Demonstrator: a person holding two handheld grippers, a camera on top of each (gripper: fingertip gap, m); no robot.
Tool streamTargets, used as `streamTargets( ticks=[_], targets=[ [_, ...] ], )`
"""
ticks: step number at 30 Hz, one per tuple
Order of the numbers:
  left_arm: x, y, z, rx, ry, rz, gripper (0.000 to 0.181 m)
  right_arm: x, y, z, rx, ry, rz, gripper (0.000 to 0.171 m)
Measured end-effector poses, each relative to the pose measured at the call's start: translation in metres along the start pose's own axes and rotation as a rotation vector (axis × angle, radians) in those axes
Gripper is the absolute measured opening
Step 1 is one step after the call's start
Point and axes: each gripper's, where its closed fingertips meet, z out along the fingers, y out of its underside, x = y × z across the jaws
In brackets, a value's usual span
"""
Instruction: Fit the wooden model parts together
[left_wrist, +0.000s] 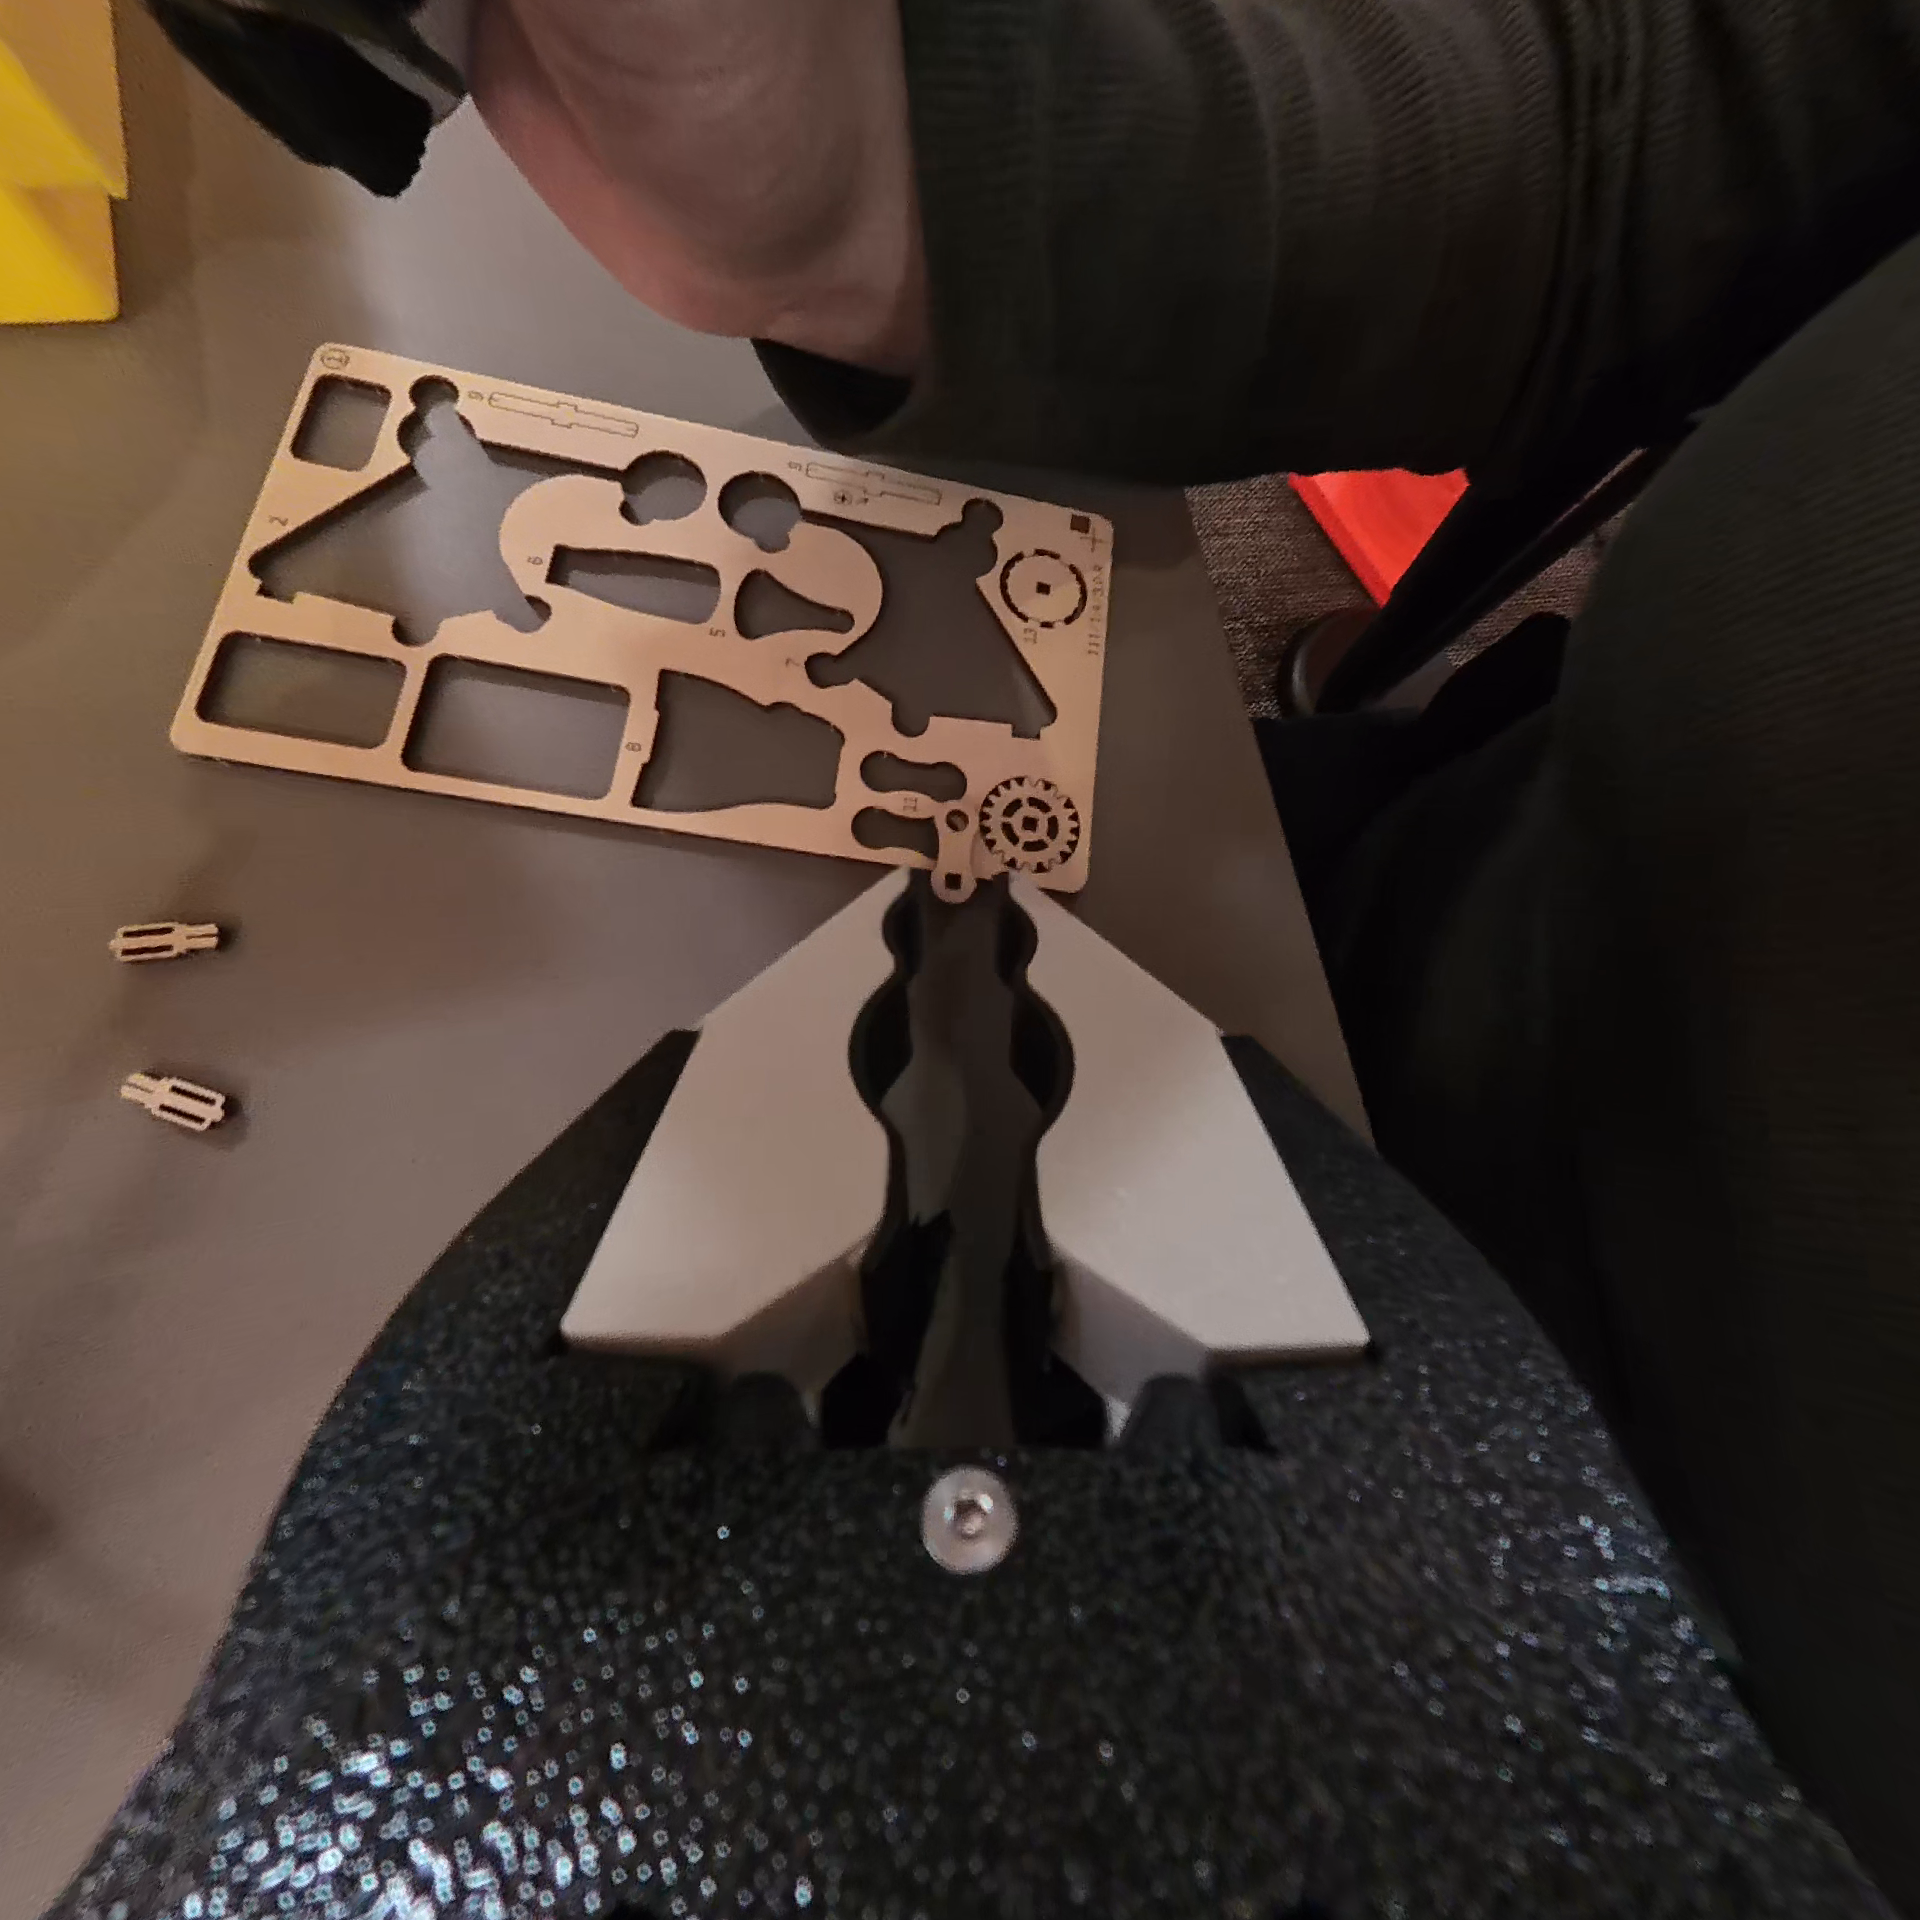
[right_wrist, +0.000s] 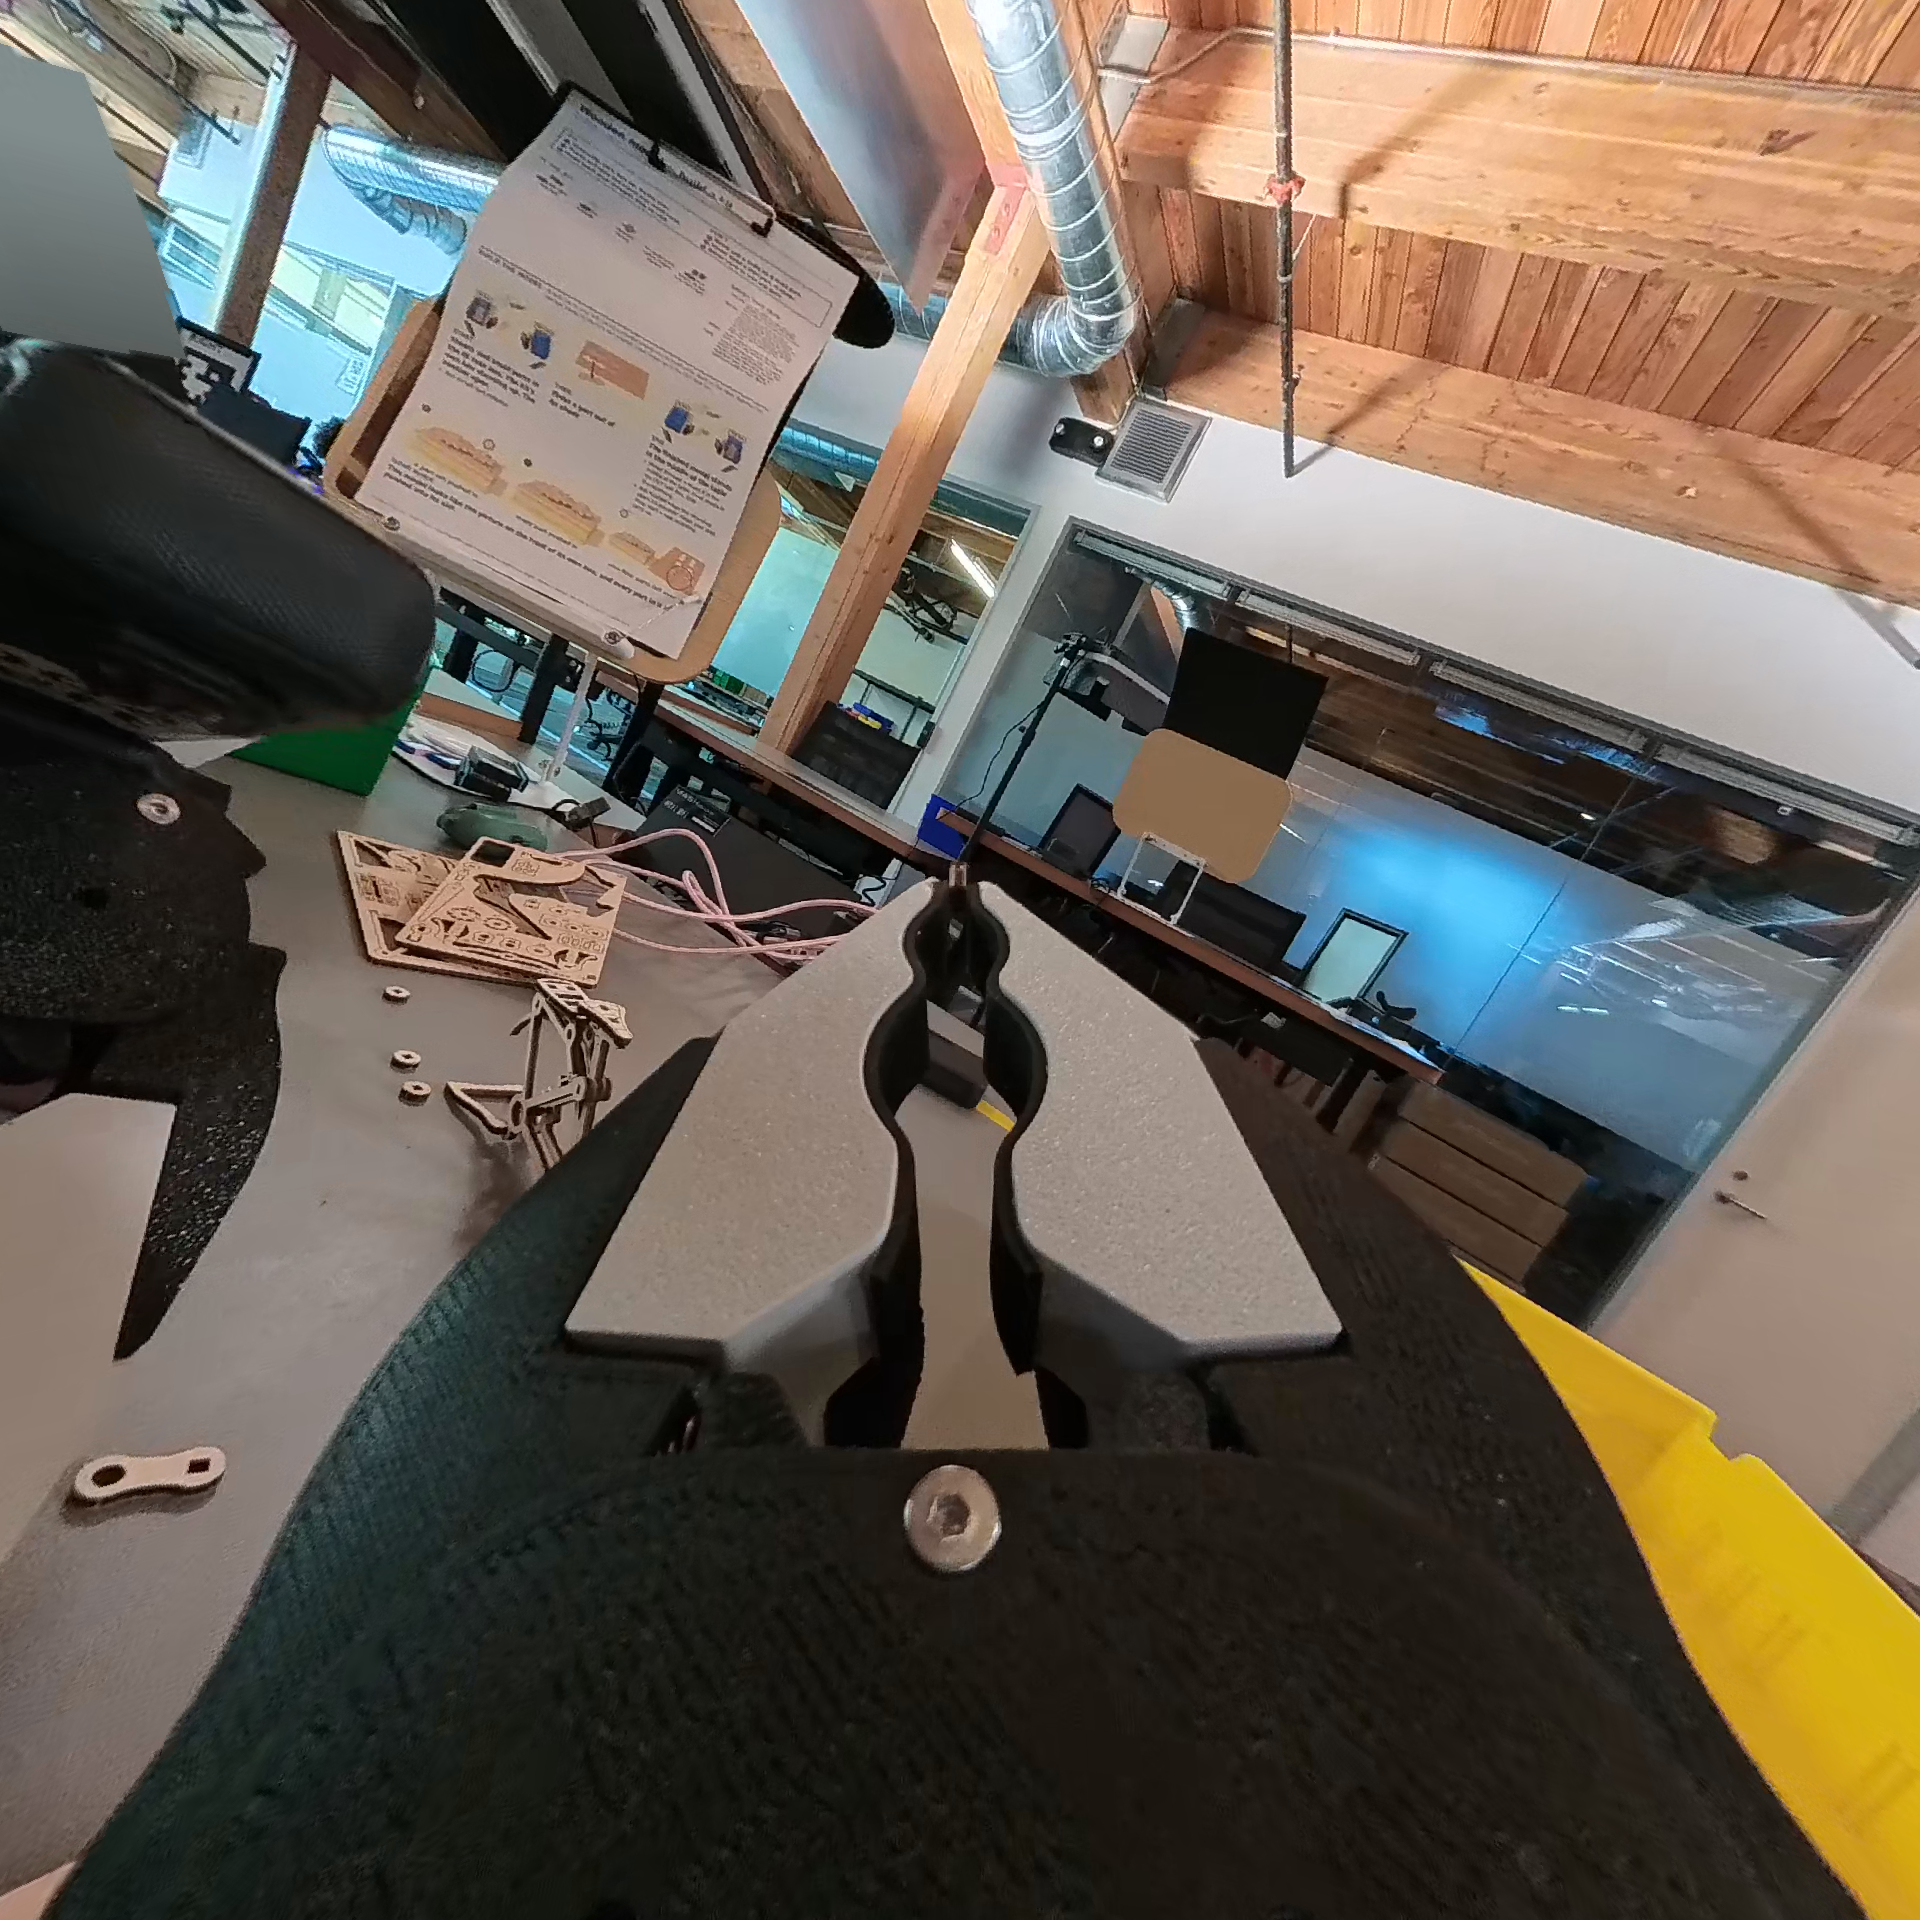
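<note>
Left wrist view: left gripper (left_wrist: 961, 883) pinches a small link (left_wrist: 954, 854); sheet (left_wrist: 623, 623) mostly emptied. Right gripper (right_wrist: 957, 885) nips something tiny; half-built model (right_wrist: 551, 1081) at nine o'clock, unfinished

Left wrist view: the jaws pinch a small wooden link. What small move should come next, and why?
Probably lift the small wooden link clear of the punched-out sheet: the left gripper is shut on it at the sheet's edge, beside the gear.

A: The left wrist view is looking dim and warm; the hand (left_wrist: 727, 177) and yellow box (left_wrist: 57, 177) are blurring near the edges.

B: The right wrist view is glowing with daylight through the glass wall (right_wrist: 1507, 935), and straight beams (right_wrist: 904, 436) are bending from wide-angle distortion.
</note>
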Motion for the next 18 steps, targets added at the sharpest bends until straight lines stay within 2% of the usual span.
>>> streamTargets(
  ticks=[6,12,15,18],
  targets=[
    [0.003,0.003,0.0,-0.007,0.031,-0.001,0.0,0.0,0.0,0.0,-0.001,-0.003,0.006,0.0],
    [0.001,0.007,-0.005,-0.026,0.028,-0.017,0.0,-0.001,0.001,0.0,-0.003,-0.007,0.011,0.0],
    [0.003,0.007,-0.008,-0.025,0.049,-0.007,0.011,0.0,0.001,0.0,-0.004,-0.007,0.013,0.001],
    [0.023,0.004,-0.012,-0.009,0.142,0.101,0.025,0.0,0.001,0.0,-0.002,-0.008,0.013,0.001]
  ],
)
